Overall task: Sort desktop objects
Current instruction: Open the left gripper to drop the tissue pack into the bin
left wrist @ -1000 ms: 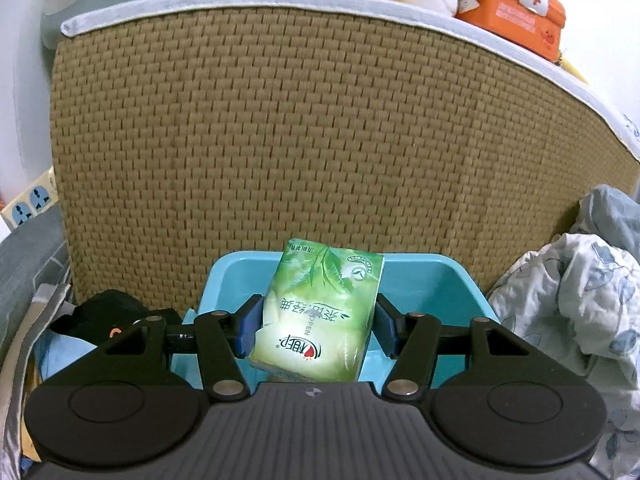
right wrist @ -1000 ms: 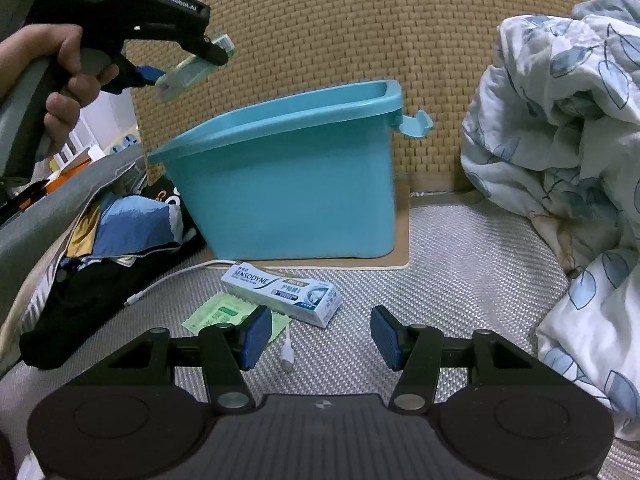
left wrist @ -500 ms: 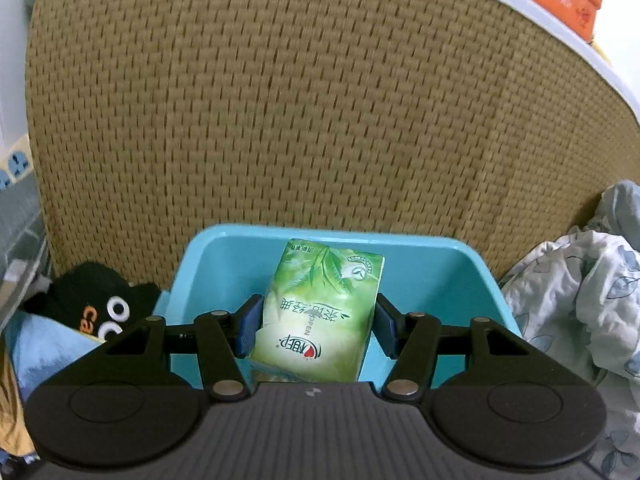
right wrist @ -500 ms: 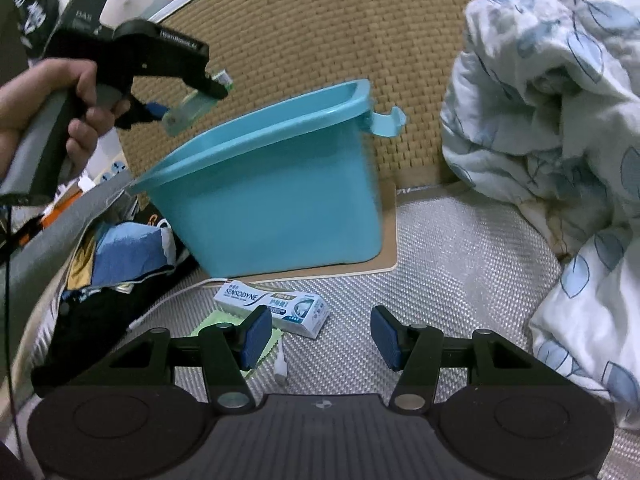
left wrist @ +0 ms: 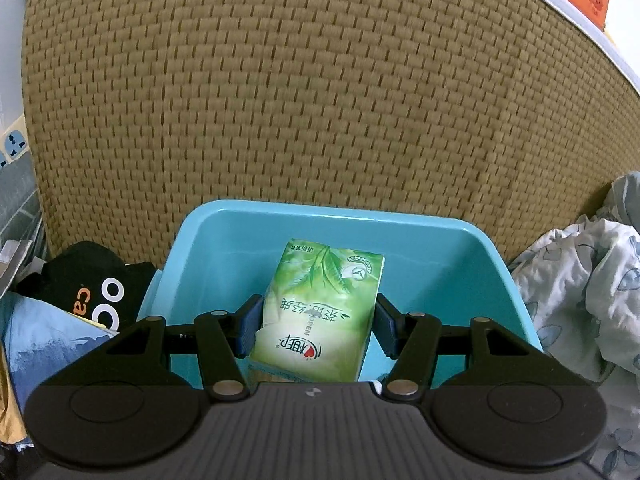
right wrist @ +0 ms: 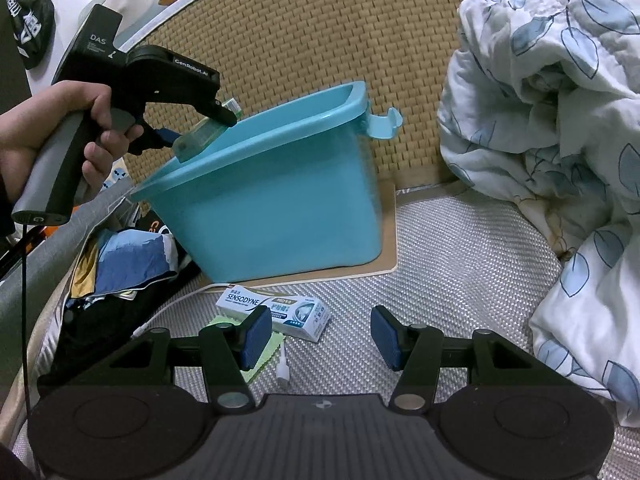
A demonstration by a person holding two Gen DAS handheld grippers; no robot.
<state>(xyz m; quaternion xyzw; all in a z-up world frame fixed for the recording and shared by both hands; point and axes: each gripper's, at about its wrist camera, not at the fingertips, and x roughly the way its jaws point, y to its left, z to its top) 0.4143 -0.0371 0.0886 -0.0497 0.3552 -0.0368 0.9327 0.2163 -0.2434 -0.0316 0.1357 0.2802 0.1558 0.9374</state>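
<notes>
Gaping wide and empty, the right gripper (right wrist: 316, 336) is hovering above the toothpaste box (right wrist: 276, 307) lying on the woven mat (right wrist: 460, 280). Beyond, the left gripper (left wrist: 316, 322) is clamping a green tissue pack (left wrist: 320, 316) over the blue bin (left wrist: 452, 256).

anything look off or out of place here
The blue bin looks tilted, its base propped on a thin board; fisheye may exaggerate it. A white cable end trails loose beside the toothpaste box.
</notes>
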